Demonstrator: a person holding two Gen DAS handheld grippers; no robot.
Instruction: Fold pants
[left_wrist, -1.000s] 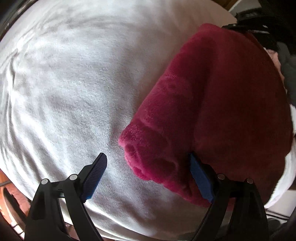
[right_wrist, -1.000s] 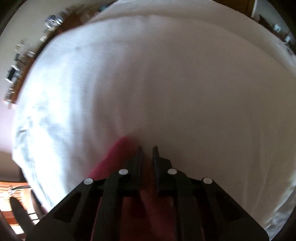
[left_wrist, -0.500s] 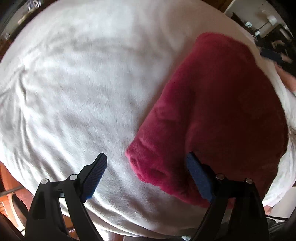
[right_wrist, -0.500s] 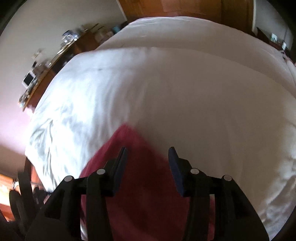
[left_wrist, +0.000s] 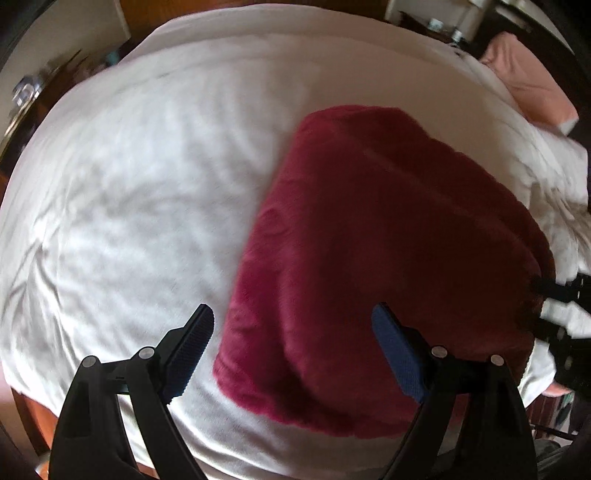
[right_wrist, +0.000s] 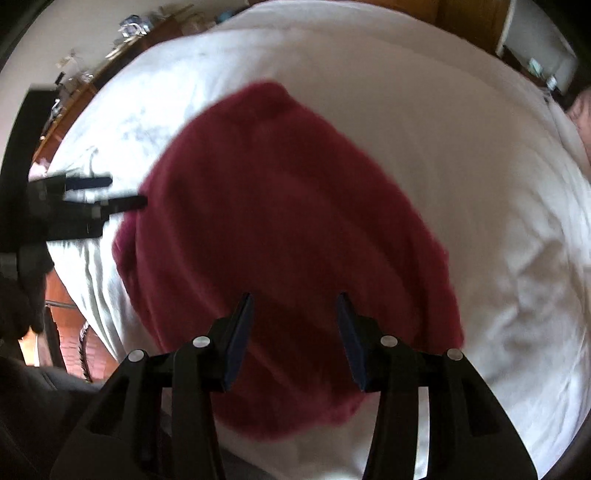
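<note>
The dark red fleece pants lie folded in a thick rectangle on the white bed sheet. My left gripper hangs open above the pants' near left corner, its blue pads wide apart and off the cloth. Over the near end of the pants, my right gripper is open, with nothing pinched between its pads. In the right wrist view the left gripper reaches in from the left, beside the pants' left edge.
A pink pillow lies at the far right of the bed. A wooden dresser with small clutter stands beyond the bed's far left side. The bed's near edge and a reddish floor show at bottom left.
The right gripper opened, let go of the pants and drew back. The left gripper rose. More of the pants and the bed shows in both views.
</note>
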